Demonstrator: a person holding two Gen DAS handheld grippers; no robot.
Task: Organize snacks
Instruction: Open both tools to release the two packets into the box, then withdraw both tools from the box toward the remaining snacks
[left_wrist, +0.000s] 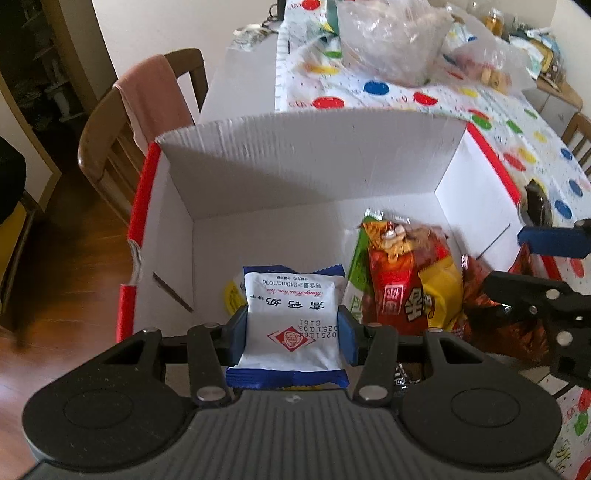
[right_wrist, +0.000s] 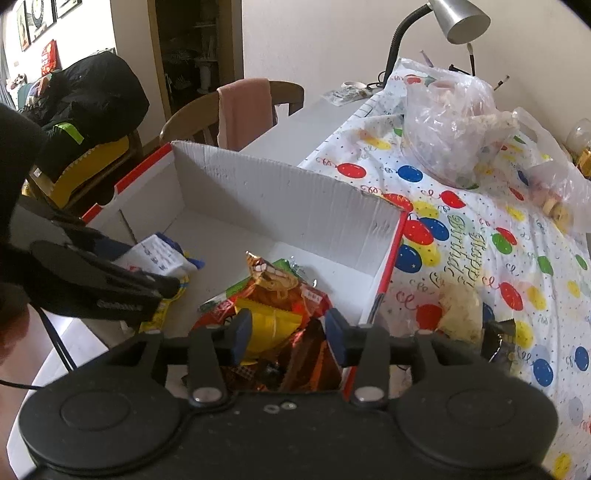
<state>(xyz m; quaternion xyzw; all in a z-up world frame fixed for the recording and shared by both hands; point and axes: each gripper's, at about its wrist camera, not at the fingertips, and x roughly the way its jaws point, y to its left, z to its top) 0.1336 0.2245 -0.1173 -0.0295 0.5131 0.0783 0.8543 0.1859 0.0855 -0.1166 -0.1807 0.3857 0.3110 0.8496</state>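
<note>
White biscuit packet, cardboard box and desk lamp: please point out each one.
white biscuit packet (left_wrist: 291, 325), left wrist view, middle of its printed face.
cardboard box (left_wrist: 314, 155), left wrist view, inner far wall.
desk lamp (right_wrist: 463, 18), right wrist view, silver shade.

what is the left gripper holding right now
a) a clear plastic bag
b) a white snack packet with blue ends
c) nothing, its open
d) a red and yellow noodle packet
b: in the left wrist view the left gripper has its blue pads pressed against both sides of the white snack packet with blue ends, held above the white cardboard box.
</note>
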